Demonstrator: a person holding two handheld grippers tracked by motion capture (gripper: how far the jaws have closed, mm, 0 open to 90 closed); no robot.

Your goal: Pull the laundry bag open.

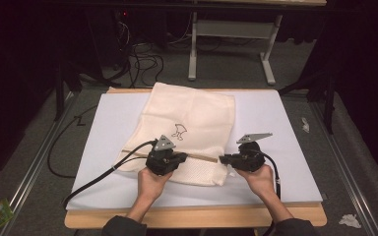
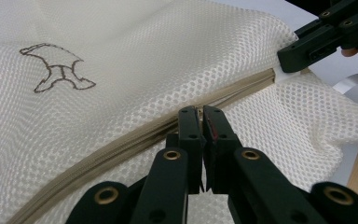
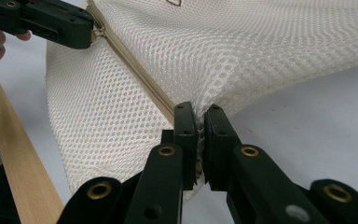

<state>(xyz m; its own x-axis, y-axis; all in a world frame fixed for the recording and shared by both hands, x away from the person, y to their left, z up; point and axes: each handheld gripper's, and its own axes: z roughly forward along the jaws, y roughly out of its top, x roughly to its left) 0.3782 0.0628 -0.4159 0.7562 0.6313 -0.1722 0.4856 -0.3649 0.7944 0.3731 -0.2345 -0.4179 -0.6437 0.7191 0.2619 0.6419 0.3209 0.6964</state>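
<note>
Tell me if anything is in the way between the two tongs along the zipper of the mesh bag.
Nothing visible is. The left tongs are shut on the zipper of the mesh bag, the right tongs are shut on the bag's edge, and only bare zipper runs between them.

Blk hand-held gripper (image 1: 177, 158) x2, brass rivets, grey plates, dark sleeves.

Laboratory recording bay. A wooden table (image 1: 192, 217) topped with a white board (image 1: 285, 147) stands on grey carpet (image 1: 39, 142) between metal floor rails (image 1: 29, 172), with loose cables (image 1: 142, 61), a grey metal frame (image 1: 231, 29) and dark surroundings.
</note>
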